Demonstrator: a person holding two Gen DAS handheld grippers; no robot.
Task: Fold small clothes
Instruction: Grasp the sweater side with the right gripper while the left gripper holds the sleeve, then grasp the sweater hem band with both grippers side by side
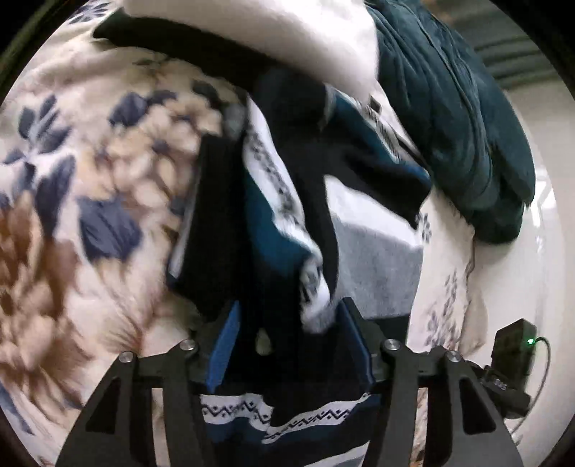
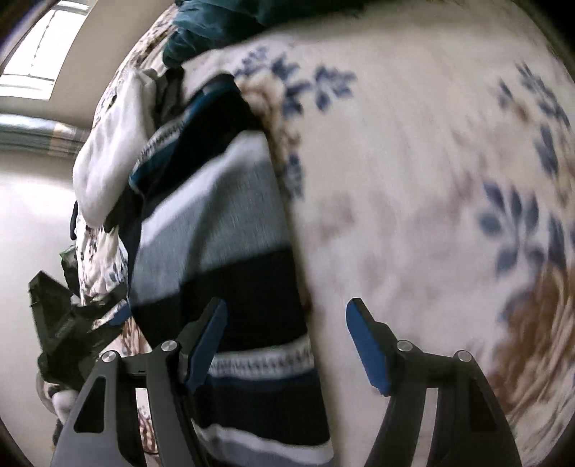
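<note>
Two tools work over a bed covered by a cream blanket (image 2: pixel 413 179) printed with blue and brown flowers.

Left tool (image 1: pixel 287 345): the blue-padded fingers (image 1: pixel 230 345) stand partly apart. A striped sweater (image 1: pixel 280 201) in navy, teal, white and grey, with zigzag-patterned bands, hangs bunched between them. The fabric fills the gap and spills below the linkage toward the camera. Motion blur prevents confirmation that the pads press on the fabric.

Right tool (image 2: pixel 287 341): the jaws stand wide apart, with nothing clamped. The left pad sits over the sweater's dark stripe; the right pad sits over bare blanket. Whether either pad touches the surface cannot be determined.

Sweater position: in the right wrist view, the sweater (image 2: pixel 222 251) lies stretched along the blanket, stripes running across it, near the bed edge.

Surroundings:
- A dark teal fleece garment (image 1: pixel 460 136) lies crumpled beyond the sweater.
- A white cloth (image 1: pixel 287 32) lies at the top of the left wrist view.
- A pale floor (image 2: pixel 32 215) lies beside the bed.
</note>
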